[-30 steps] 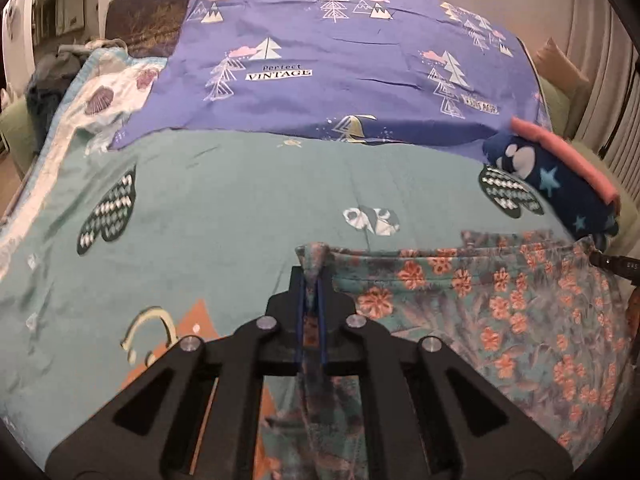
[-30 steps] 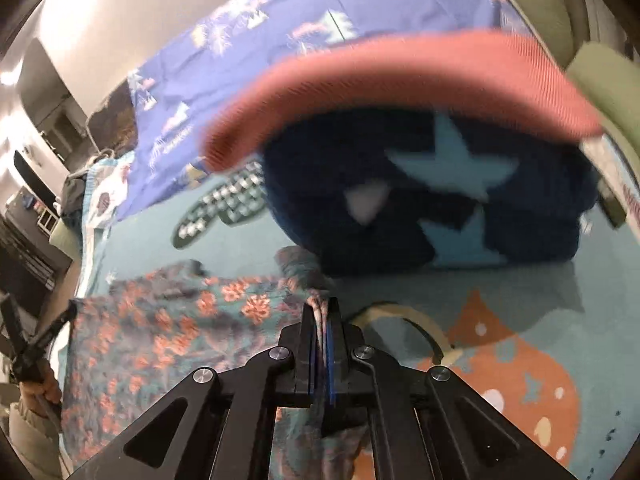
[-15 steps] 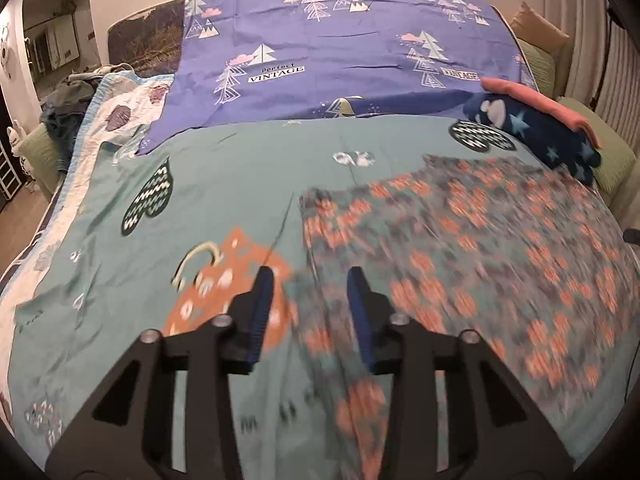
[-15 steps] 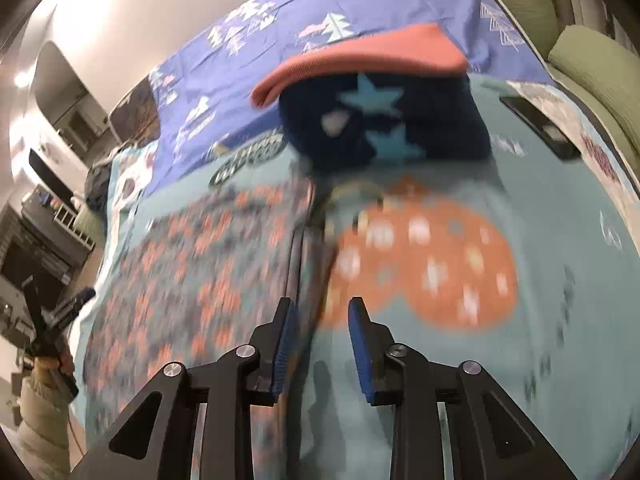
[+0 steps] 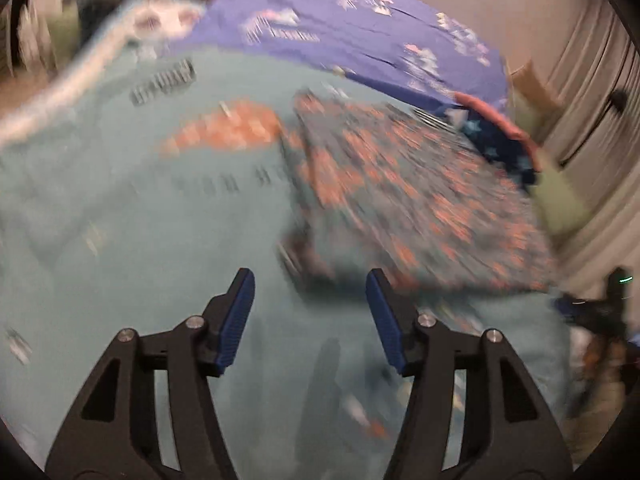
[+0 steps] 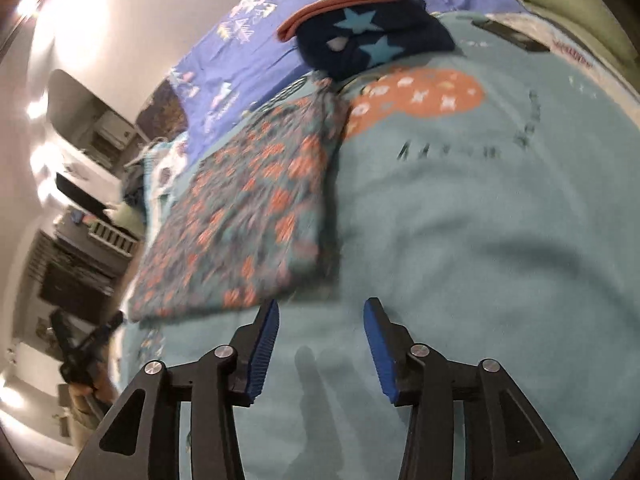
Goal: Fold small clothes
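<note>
A floral garment, teal with orange flowers [image 5: 416, 196], lies flat and folded on the teal bedspread [image 5: 140, 240]; it also shows in the right wrist view [image 6: 248, 220]. My left gripper [image 5: 310, 280] is open and empty, just short of the garment's near edge. My right gripper [image 6: 320, 312] is open and empty, just off the garment's near right corner. Both views are motion-blurred.
A folded navy star-print garment with a coral band [image 6: 360, 36] lies beyond the floral one, also in the left wrist view [image 5: 500, 136]. A purple tree-print sheet [image 5: 360, 32] covers the bed's far end. A dark phone-like object [image 6: 508, 34] lies at the right. Green cushions [image 6: 580, 4] line the right.
Both grippers were shut on the floral garment's far corners; they let go, opened wide and pulled back toward its near edge. The garment now lies flat.
</note>
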{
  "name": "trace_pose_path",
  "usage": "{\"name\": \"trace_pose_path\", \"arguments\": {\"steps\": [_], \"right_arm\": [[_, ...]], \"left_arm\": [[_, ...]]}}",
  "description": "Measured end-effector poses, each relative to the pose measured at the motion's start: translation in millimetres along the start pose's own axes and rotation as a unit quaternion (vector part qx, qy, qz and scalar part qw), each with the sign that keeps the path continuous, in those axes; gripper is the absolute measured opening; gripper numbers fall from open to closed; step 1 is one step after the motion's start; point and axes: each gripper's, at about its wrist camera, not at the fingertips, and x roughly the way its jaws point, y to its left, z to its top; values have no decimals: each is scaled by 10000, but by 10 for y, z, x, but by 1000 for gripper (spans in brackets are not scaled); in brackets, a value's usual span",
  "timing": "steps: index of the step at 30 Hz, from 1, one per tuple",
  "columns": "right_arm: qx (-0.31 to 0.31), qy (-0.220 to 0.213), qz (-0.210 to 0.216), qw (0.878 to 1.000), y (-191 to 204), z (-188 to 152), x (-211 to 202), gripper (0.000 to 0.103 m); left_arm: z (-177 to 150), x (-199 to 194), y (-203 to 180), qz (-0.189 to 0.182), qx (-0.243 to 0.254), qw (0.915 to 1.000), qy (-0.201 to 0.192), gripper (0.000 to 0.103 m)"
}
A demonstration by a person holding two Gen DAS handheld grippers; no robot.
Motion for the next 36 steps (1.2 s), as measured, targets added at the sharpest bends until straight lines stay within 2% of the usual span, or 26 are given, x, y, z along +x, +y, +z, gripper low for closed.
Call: {"name": "trace_pose_path", "arguments": {"steps": [2, 5, 9, 11, 14, 17, 21, 22, 23, 25, 27, 29, 31, 36], "right_arm": [[-60, -12, 75, 10000, 40, -68, 27, 50], [100, -120, 168, 9997, 71, -10, 105, 53], [436, -183, 499, 9976, 123, 123, 279, 53], [670, -221, 514, 9962, 112, 157, 363, 53], [994, -404, 690, 9918, 68, 197, 418, 53], [1348, -583, 728, 9865, 6, 230, 439, 53], [1400, -795, 536, 9855, 25, 260, 430, 52], [1376, -816, 480, 9859, 35, 266, 447, 51], [1350, -829, 409, 9865, 46, 274, 465, 50], [1252, -824, 262, 9884, 67, 304, 498, 44], [1154, -800, 75, 9901, 70, 345, 520, 27], [1131, -756, 46, 9907, 60, 340, 529, 20], [1129, -755, 14, 9907, 51, 335, 531, 16], [1015, -793, -84, 9916, 89, 324, 511, 13]], "left_arm": [[-92, 76, -8, -360, -170, 9990, 207, 59], [-44, 195, -7, -353, -377, 9986, 112, 59], [75, 363, 63, -679, -992, 9928, 4, 58], [68, 385, 46, -617, -939, 9936, -74, 47], [70, 399, -25, -427, -701, 9966, -74, 46], [94, 388, -37, -268, -723, 9970, -18, 46], [113, 414, -115, -5, -697, 9975, 74, 46], [133, 433, -142, 125, -653, 9977, 120, 40], [137, 438, -160, 223, -624, 9977, 132, 31], [166, 476, -206, 309, -591, 9976, 178, 23], [173, 514, -248, 421, -517, 9976, 201, 18], [179, 534, -281, 493, -428, 9977, 183, 12], [188, 537, -311, 504, -332, 9980, 170, 7], [202, 524, -348, 560, -146, 9982, 142, 6]]}}
